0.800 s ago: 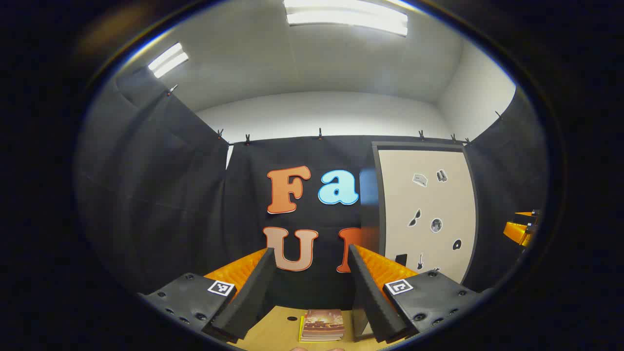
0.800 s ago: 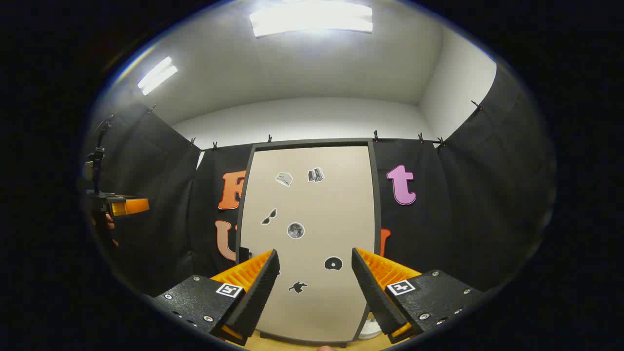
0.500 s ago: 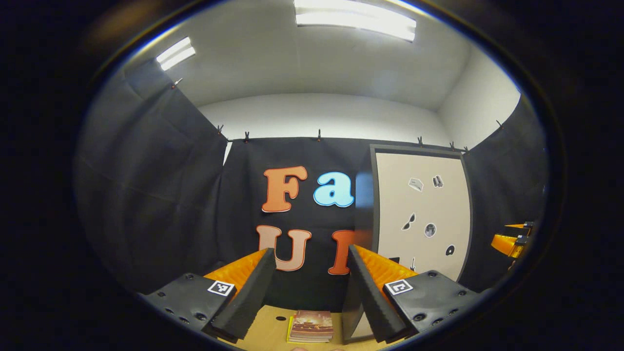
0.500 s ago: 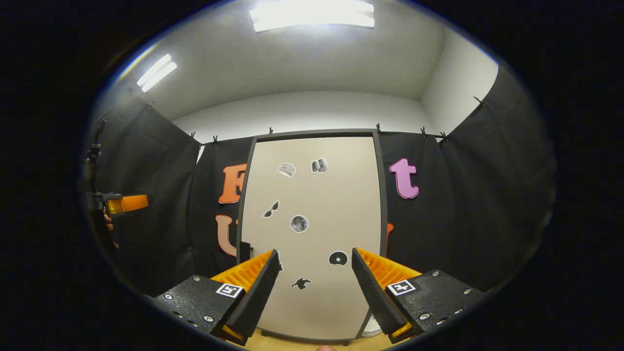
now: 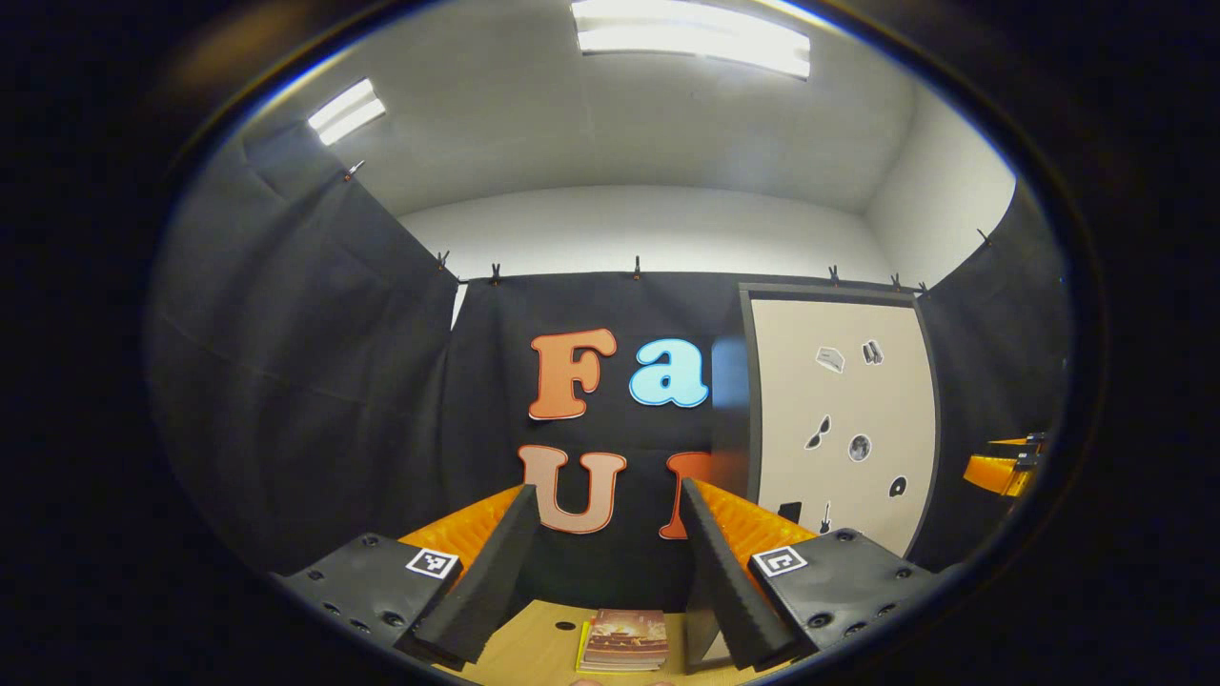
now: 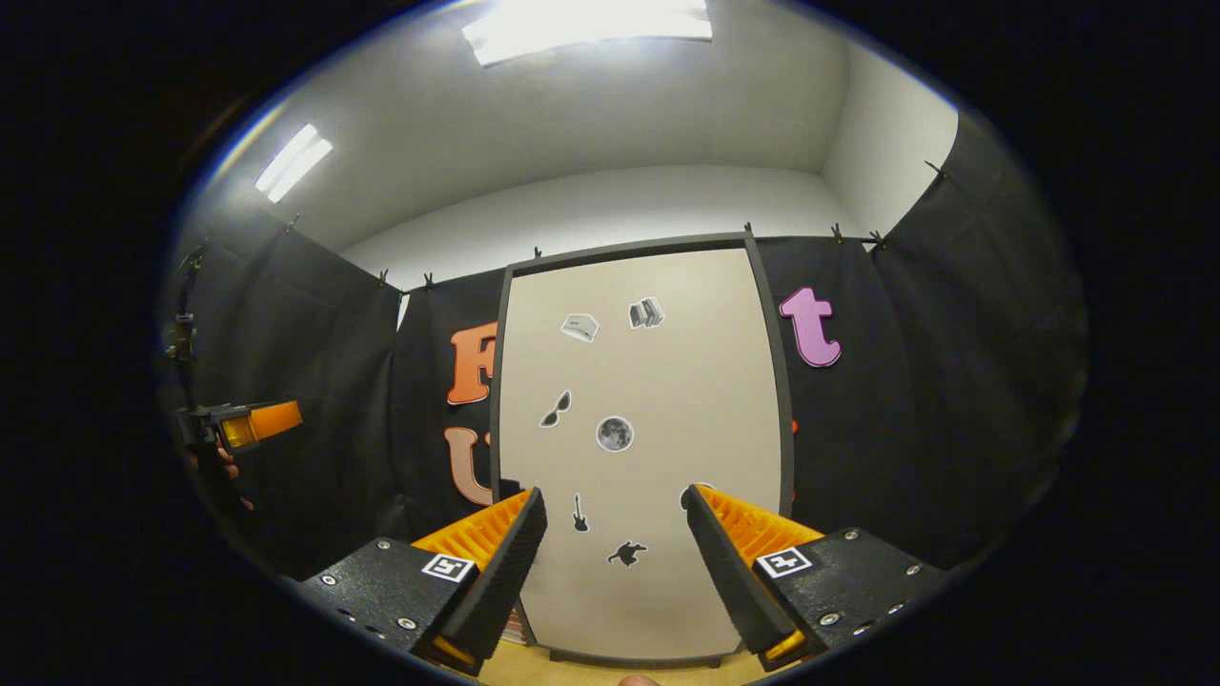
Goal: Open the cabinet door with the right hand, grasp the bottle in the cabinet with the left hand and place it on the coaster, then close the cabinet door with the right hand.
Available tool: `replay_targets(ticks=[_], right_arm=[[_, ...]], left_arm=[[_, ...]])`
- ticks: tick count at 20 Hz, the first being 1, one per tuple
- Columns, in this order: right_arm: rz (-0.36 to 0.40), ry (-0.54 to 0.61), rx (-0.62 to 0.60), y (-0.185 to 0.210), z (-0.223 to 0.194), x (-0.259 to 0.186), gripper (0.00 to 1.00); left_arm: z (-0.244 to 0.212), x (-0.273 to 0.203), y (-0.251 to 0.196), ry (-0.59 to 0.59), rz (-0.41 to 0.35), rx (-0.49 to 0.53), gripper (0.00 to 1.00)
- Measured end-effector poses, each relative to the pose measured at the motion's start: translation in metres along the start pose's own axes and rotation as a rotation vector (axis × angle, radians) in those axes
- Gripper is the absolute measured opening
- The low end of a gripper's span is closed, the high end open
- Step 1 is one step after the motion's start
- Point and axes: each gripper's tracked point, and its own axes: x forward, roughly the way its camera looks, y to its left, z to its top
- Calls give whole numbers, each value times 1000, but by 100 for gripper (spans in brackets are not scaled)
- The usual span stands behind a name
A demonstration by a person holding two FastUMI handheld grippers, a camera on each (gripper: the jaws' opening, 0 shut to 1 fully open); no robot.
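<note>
In the right gripper view, the right gripper [image 6: 610, 562] has its two fingers spread well apart with nothing between them, held up in front of the cabinet door [image 6: 643, 400]. The door is the landmark here: a pale, dark-framed panel that stands shut and upright, dotted with small stickers [image 6: 615, 433]. The gap between the fingers frames its lower middle, and the fingers do not touch it. Below the door's bottom edge runs a strip of the wooden table [image 6: 562, 665]. To the left of the door, well apart from it, the left gripper [image 6: 250, 424] shows side-on near the view's edge, with part of a hand [image 6: 225, 467] under it.

In the left gripper view, the left gripper [image 5: 602, 562] also has its fingers wide apart and empty. Just beyond the fingertips, low in the view, a stack of books [image 5: 624, 640] lies flat on the wooden table [image 5: 534, 653], to the left of the door's foot. Farther on, the cabinet door [image 5: 843, 429] stands closed at the right, its near dark side panel [image 5: 729, 419] facing this camera. Past the door's right edge, the right gripper [image 5: 1001, 469] pokes in from the side.

The bottle is hidden behind the shut door, so its place cannot be told. I cannot make out the coaster. Above the door, ceiling lights [image 5: 691, 33] glow.
</note>
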Motion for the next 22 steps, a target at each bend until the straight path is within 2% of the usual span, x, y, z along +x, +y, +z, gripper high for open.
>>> replay_targets(ticks=[6, 7, 9, 10, 15, 16, 18, 22], right_arm=[[48, 93, 22, 25, -41, 29, 92], [60, 109, 36, 32, -47, 36, 92], [90, 145, 66, 48, -60, 48, 92], [107, 164, 74, 57, -67, 54, 92], [169, 251, 111, 95, -99, 84, 92], [170, 266, 124, 99, -105, 90, 92], [153, 301, 144, 104, -117, 103, 92], [125, 376, 183, 114, -143, 134, 91]], left_arm=[[-20, -1, 10, 39, 1, 14, 96], [-20, -2, 12, 39, 6, 21, 100], [-16, -3, 17, 27, 14, 28, 92], [-15, -5, 19, 22, 16, 26, 96], [-20, -15, 27, 33, 1, 9, 96], [-20, -18, 31, 33, 1, 9, 99], [-21, -20, 39, 36, 14, 17, 96], [-28, -20, 55, 52, 38, 29, 96]])
